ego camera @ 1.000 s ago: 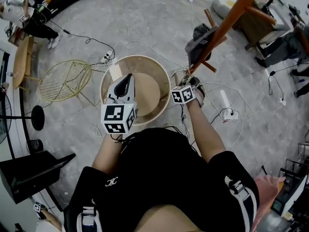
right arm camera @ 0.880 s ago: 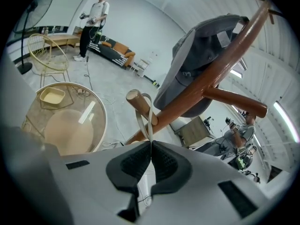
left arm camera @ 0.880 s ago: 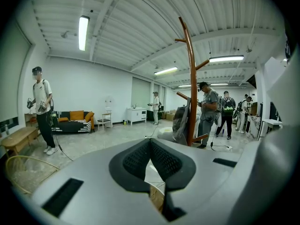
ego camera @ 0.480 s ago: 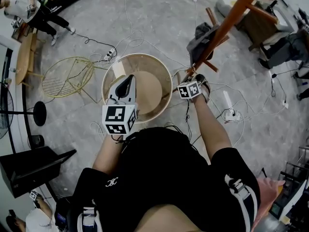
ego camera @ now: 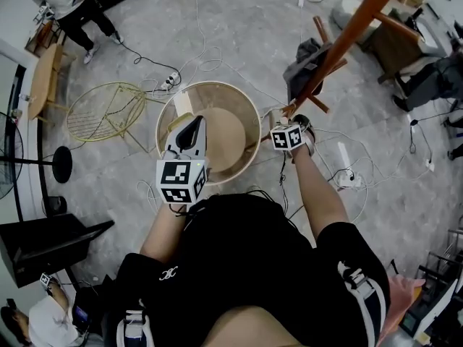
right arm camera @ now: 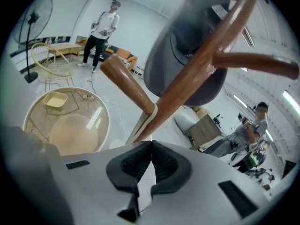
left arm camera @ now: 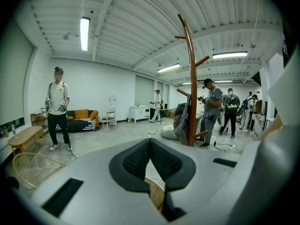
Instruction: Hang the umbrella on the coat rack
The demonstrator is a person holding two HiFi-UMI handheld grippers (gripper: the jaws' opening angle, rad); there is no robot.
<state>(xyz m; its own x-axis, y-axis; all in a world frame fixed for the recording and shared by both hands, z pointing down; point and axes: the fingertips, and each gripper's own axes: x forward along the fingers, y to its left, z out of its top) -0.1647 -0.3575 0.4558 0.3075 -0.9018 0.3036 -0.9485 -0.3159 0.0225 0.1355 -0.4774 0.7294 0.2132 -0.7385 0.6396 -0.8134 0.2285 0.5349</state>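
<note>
The brown wooden coat rack (ego camera: 340, 38) leans across the upper right of the head view, and a grey folded bundle (ego camera: 304, 67) hangs on it. My right gripper (ego camera: 291, 120) is at a low peg (right arm camera: 126, 86) of the rack. It is shut on a white strap (right arm camera: 140, 125) that runs up from the jaws to where the peg meets the pole. The grey bundle (right arm camera: 197, 50) fills the view behind the pole. My left gripper (ego camera: 191, 127) hovers over a round glass table (ego camera: 249, 107), shut and empty, its pads (left arm camera: 136, 161) touching. From there the rack (left arm camera: 191, 88) stands upright, well ahead.
A yellow wire chair (ego camera: 101, 110) stands left of the table. Cables and a power strip (ego camera: 347, 179) litter the floor around the rack's foot. A fan stand (ego camera: 58, 166) and a black case (ego camera: 43, 244) are at the left. Several people stand around the room.
My right gripper has shifted slightly up and right, closer to the rack's peg. The left gripper has hardly moved. A person at the top left has walked on.
</note>
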